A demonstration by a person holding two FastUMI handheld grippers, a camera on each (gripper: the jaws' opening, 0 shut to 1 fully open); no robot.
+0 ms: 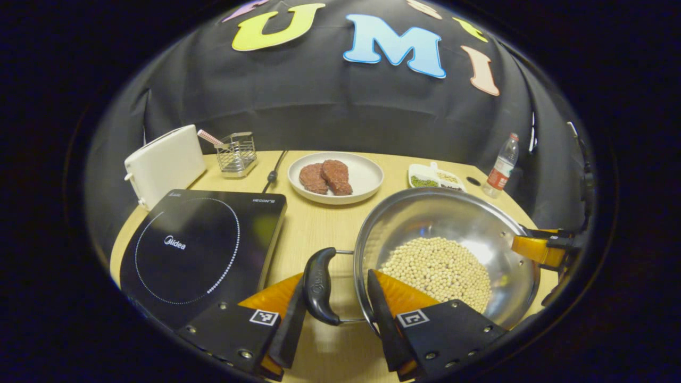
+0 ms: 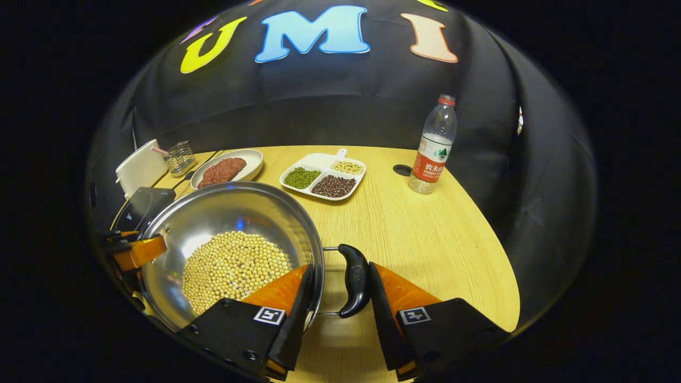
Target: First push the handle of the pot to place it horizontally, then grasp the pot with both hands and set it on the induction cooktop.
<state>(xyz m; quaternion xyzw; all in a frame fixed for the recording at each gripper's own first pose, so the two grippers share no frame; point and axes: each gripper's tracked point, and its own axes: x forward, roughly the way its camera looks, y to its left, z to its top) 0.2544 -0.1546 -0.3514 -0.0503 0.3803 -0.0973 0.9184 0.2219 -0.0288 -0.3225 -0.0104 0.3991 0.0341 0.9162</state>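
Pot: the steel pot full of soybeans sits on the table, just ahead of both your grippers, beside the cooktop and not on it.
Left gripper: your left gripper has its jaws around the pot's near side handle; one finger lies against the handle, the other sits inside the pot rim, so you cannot tell whether both press.
Right gripper: your right gripper straddles the opposite side handle, one finger inside the rim, one outside the handle; grip cannot be told.
Cooktop: the induction cooktop lies just left of your left jaws.
Beyond the jaws: a plate of meat patties, a divided dish of beans, a water bottle, a toaster and a wire holder.
Table: the wooden table lies bare to the right of your right jaws.
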